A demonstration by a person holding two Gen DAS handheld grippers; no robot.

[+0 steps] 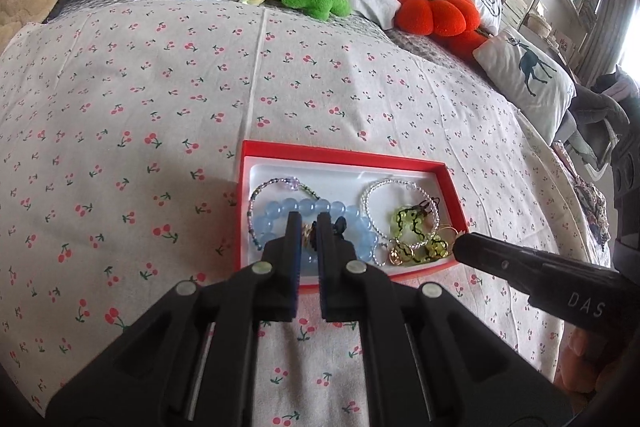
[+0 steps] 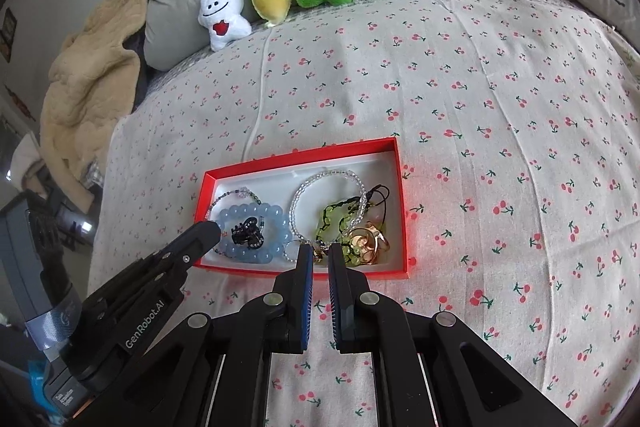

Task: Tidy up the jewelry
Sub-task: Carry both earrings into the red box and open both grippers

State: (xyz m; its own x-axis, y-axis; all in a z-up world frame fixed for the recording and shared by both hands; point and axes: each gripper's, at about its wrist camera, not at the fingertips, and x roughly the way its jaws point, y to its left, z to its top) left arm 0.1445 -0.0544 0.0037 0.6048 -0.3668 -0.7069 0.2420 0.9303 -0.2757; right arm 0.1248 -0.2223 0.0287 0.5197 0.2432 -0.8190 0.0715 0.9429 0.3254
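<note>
Left wrist view puts your left gripper (image 1: 306,223) over the red box (image 1: 256,151) on the bed (image 1: 120,107), jaws nearly together with nothing pinched. Just ahead of its tips lies the blue bead bracelet (image 1: 312,206); to its right, the clear bead bracelet (image 1: 370,191) and a green-and-gold tangle (image 1: 416,235). Your right gripper (image 2: 320,251) is closed and empty — its tips hover at the box's near edge, gold rings (image 2: 366,237) just beyond, a black clip (image 2: 246,231) inside the blue bracelet to its left.
</note>
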